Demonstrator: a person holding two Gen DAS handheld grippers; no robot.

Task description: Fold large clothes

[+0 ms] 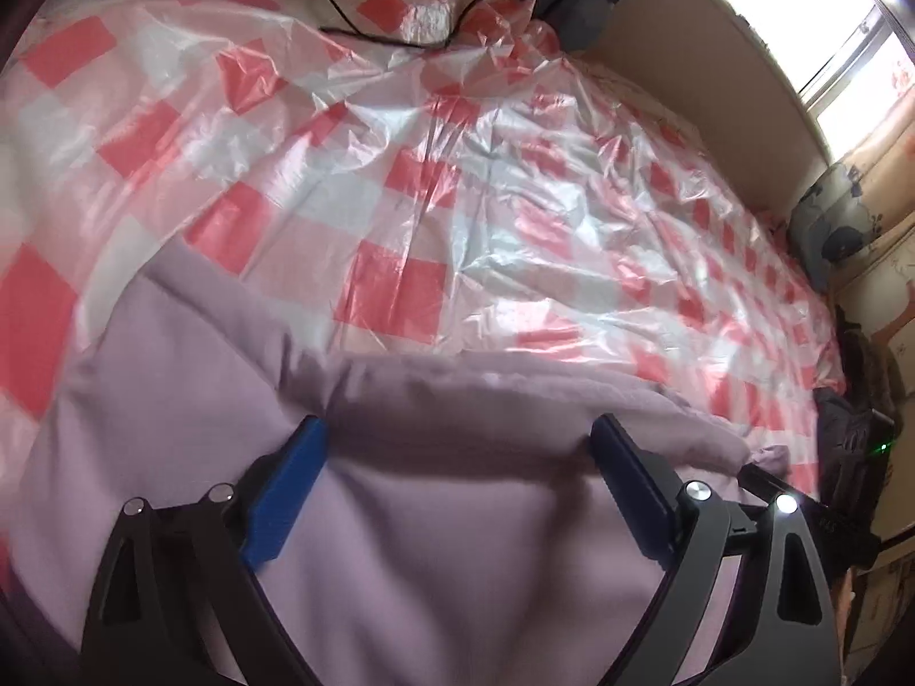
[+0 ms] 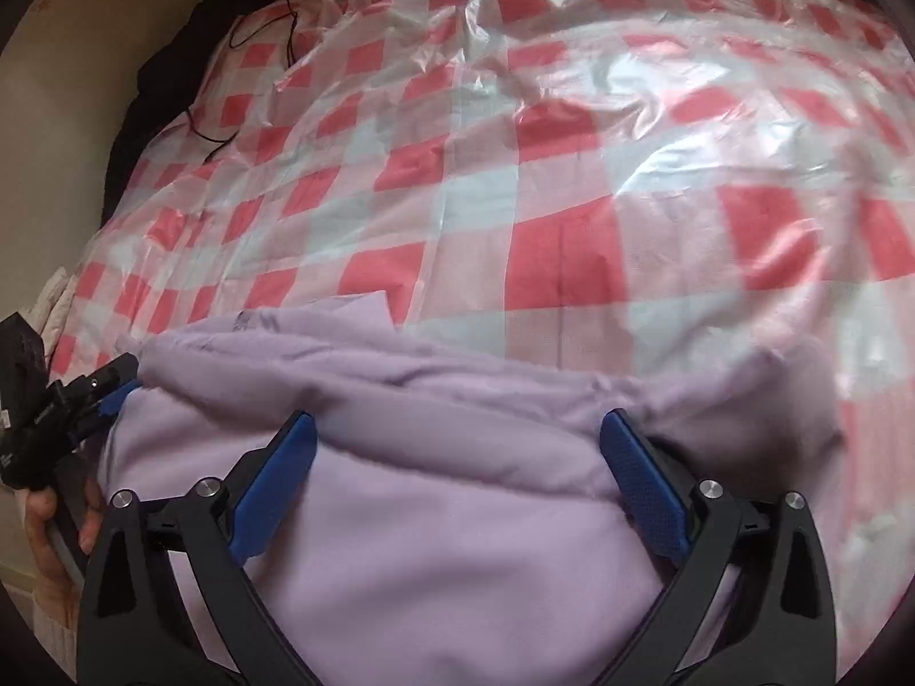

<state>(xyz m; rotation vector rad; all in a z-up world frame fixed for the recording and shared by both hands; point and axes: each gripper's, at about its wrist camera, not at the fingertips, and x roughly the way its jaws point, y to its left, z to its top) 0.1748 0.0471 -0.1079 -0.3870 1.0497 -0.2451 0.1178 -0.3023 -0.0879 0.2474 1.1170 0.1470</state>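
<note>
Lilac garment (image 1: 434,543) lies bunched on the bed at the near edge, on top of a red-and-white checked plastic sheet (image 1: 400,183); its folded upper edge runs across both wrist views. Left hand-held gripper (image 1: 457,429): blue fingers (image 1: 286,491) spread wide, fabric between them but not pinched. Right hand-held gripper (image 2: 457,423): fingers likewise apart over the same garment (image 2: 457,526), nothing clamped. In the right wrist view the left gripper body sits at the garment's left edge, with a person's hand (image 2: 46,520) on it; black cable (image 1: 400,28) lies on the sheet at the far side; window (image 1: 829,11) top right.
</note>
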